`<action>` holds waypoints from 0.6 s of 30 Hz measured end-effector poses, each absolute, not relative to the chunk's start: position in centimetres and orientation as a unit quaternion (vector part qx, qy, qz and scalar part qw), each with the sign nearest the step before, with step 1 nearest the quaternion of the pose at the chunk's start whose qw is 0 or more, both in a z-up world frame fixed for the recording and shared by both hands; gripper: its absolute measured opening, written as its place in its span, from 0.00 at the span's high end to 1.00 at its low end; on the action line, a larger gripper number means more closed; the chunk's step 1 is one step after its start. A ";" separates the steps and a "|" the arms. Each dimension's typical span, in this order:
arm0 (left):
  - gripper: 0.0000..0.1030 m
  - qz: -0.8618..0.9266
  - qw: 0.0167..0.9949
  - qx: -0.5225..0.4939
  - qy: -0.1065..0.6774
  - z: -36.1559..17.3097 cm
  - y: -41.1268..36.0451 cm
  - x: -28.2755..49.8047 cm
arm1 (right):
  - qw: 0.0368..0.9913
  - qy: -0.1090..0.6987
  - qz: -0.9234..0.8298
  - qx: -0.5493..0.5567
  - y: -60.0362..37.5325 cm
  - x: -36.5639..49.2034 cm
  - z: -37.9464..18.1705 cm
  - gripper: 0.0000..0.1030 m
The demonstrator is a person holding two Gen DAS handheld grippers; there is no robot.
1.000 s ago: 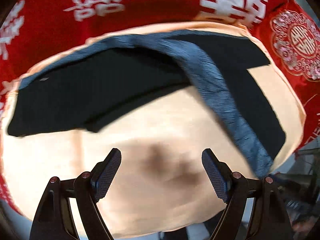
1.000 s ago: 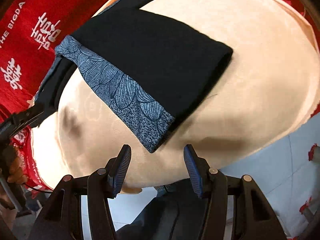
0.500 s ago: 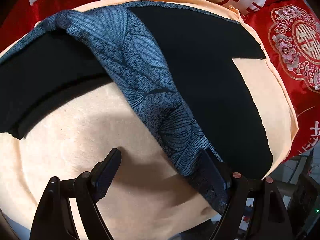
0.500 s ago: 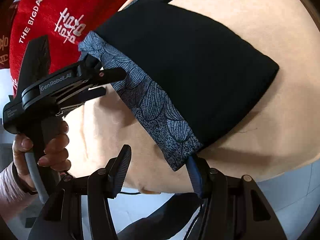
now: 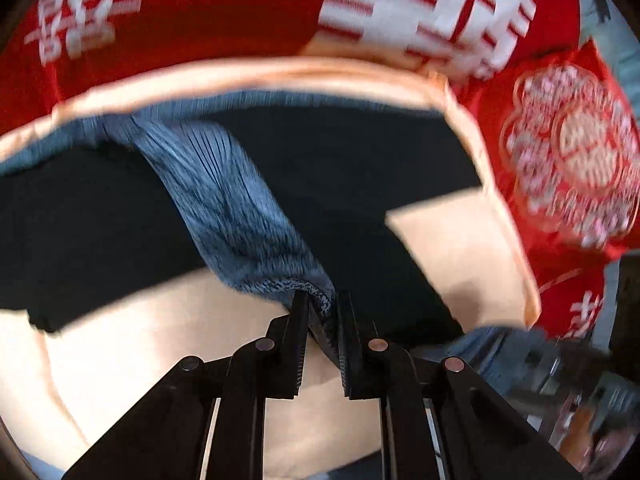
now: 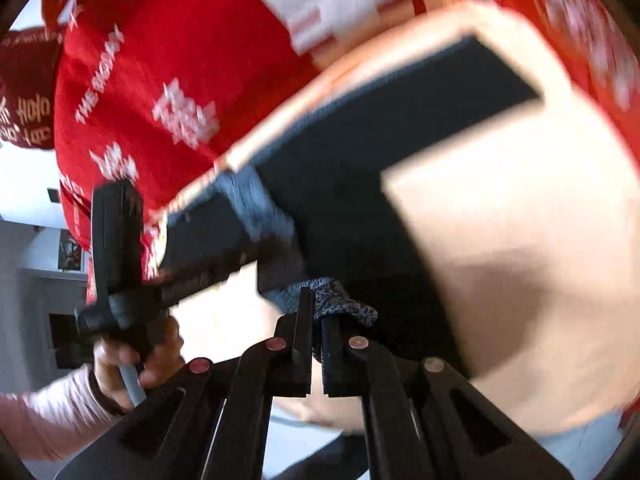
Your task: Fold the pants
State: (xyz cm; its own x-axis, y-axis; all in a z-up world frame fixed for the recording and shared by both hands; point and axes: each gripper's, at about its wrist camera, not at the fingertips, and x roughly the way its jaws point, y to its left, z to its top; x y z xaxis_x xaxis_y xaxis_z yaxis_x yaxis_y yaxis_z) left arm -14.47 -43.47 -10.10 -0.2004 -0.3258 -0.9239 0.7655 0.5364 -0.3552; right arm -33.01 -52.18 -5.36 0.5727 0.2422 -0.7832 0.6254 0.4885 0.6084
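Pants (image 5: pixel 352 184), black with a blue patterned waistband (image 5: pixel 232 216), lie on the peach cloth (image 5: pixel 120 352). The left gripper (image 5: pixel 322 312) has its jaws clamped on one end of the waistband at the cloth's near side; the right gripper (image 6: pixel 316 316) pinches the band's other end. Beyond the cloth's far edge spreads red fabric (image 5: pixel 200 12) with white characters. A hand (image 6: pixel 132 360) holds the left gripper's handle.

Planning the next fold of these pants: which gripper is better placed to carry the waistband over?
Neither alone. The left gripper and right gripper each have their jaws shut on the patterned waistband of the pants, so both should carry it together.
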 end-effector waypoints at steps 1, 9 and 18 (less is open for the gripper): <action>0.85 -0.449 0.615 0.171 0.625 -9.6 -44.1 -14.0 | 0.747 0.437 -0.133 0.482 -54.0 -32.5 -4.6 0.97; 0.78 -0.397 0.698 0.187 0.567 -7.0 -47.5 -9.2 | 0.785 0.412 -0.190 0.422 -66.4 -27.4 -2.2 0.97; 0.12 -0.285 0.740 0.236 0.562 -11.5 -45.9 -5.4 | 0.757 0.486 -0.241 0.365 -72.7 -22.2 -10.2 0.96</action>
